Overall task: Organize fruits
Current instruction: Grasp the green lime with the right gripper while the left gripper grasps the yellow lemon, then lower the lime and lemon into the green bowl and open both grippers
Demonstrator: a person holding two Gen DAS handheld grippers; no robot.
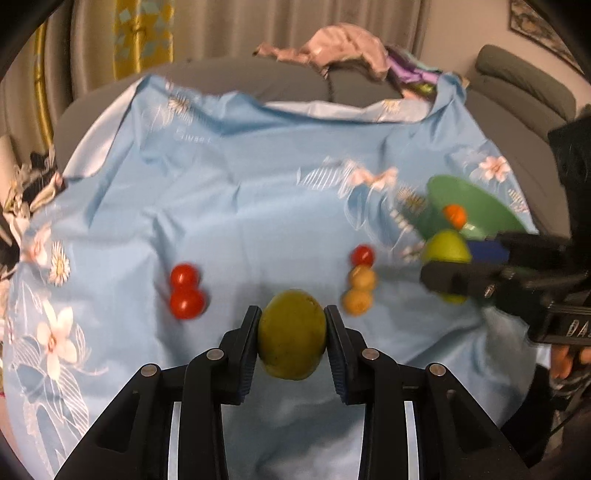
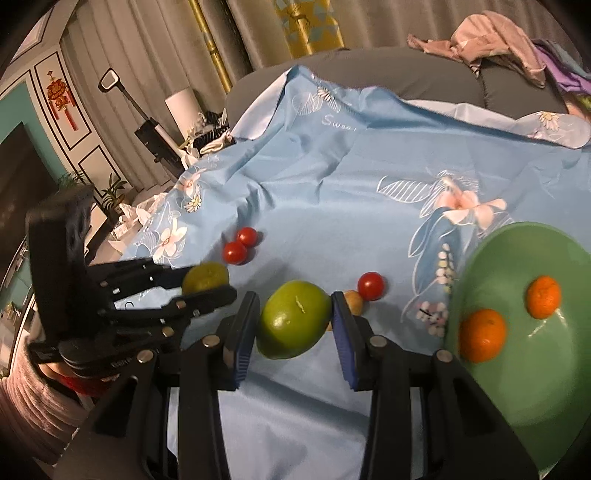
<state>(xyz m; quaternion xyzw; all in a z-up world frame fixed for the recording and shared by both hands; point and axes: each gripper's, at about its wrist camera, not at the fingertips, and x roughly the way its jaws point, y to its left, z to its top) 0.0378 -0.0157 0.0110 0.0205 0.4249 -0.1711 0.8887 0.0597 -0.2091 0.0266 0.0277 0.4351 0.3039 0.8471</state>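
Note:
My left gripper (image 1: pixel 291 325) is shut on an olive-green fruit (image 1: pixel 291 334), just above the blue floral cloth (image 1: pixel 229 206). My right gripper (image 2: pixel 295 317) is shut on a bright green lime (image 2: pixel 295 319); in the left wrist view this lime (image 1: pixel 447 245) is beside the green bowl (image 1: pixel 491 212). The green bowl (image 2: pixel 524 387) holds two oranges (image 2: pixel 482 334) (image 2: pixel 543 297). Two red tomatoes (image 1: pixel 186 291) lie left of my left gripper. One red tomato (image 1: pixel 362 255) and two small yellow fruits (image 1: pixel 360 290) lie to its right.
The cloth covers a grey sofa (image 1: pixel 517 85) with heaped clothes (image 1: pixel 343 48) at the back. Curtains (image 1: pixel 144 33) hang behind. A vacuum (image 2: pixel 147 125) and a white cylinder (image 2: pixel 184 107) stand at the left in the right wrist view.

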